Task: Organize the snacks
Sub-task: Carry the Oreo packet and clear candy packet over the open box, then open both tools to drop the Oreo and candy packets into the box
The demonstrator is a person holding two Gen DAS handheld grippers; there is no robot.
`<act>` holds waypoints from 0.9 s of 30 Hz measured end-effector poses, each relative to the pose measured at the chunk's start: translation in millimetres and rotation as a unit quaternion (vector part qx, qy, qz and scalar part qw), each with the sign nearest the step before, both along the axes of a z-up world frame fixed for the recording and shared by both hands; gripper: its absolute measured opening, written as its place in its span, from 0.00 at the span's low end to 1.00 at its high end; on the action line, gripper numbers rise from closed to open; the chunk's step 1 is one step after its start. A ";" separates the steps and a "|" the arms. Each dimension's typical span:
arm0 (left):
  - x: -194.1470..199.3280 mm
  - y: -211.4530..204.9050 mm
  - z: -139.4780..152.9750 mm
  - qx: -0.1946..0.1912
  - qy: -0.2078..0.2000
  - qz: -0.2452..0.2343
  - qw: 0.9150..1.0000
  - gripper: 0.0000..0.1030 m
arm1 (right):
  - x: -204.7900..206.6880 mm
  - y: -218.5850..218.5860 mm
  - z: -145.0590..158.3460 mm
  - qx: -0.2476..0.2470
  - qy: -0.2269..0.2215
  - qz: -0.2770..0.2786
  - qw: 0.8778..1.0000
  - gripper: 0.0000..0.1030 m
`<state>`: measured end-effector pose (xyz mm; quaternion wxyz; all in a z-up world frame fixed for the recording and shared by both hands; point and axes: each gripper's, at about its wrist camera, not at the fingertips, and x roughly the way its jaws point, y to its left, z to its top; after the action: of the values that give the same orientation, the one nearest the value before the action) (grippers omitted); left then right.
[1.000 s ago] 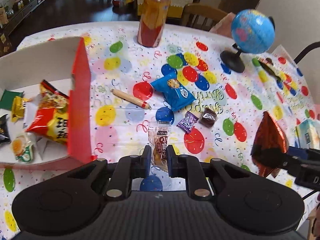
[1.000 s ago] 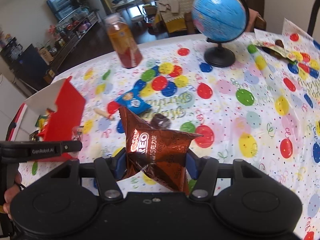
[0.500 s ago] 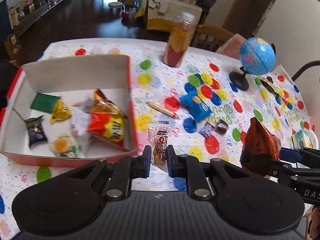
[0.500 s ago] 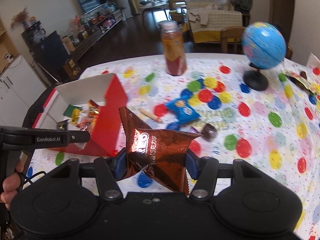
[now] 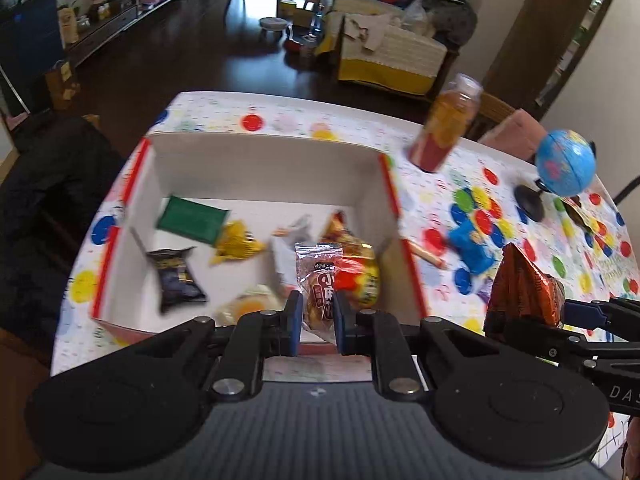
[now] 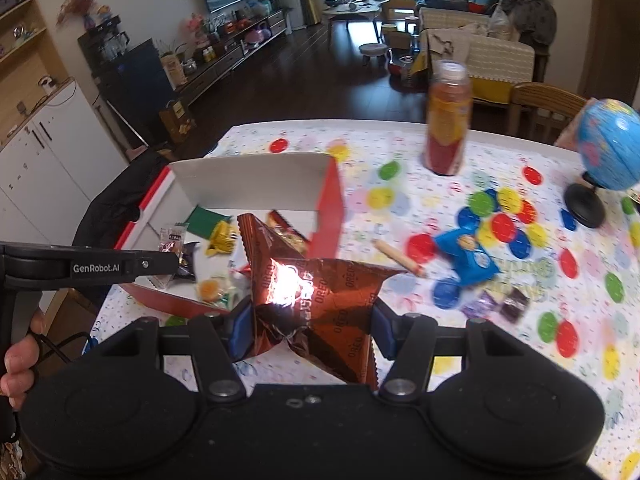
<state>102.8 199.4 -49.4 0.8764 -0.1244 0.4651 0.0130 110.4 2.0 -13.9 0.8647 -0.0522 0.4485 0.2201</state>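
two snacks carried to the box

left hand-held gripper pinches a clear bun packet, long axis upright, hanging over the box's near right corner; right hand-held gripper clamps a brown oreo bag, outside the box's right wall; left is nearer.

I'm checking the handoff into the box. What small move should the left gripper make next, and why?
Probably ease forward a little and open. The left gripper is shut on the clear-wrapped bun, which already hangs over the red-and-white box, near its front wall, with other snacks lying below.
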 end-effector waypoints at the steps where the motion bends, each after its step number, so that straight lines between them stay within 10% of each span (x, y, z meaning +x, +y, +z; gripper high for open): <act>1: 0.3 7.6 -1.3 -0.001 0.001 0.003 1.000 0.15 | 2.4 7.6 -1.3 -0.002 0.001 0.002 1.000 0.56; 27: 81.9 107.7 -51.8 0.029 0.048 -0.013 0.998 0.15 | 62.2 153.9 -74.0 -0.088 0.039 0.068 0.993 0.57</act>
<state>184.7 307.0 -101.1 0.8562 -0.0923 0.5079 0.0210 172.6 156.0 -87.9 0.8216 -0.1499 0.4950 0.2396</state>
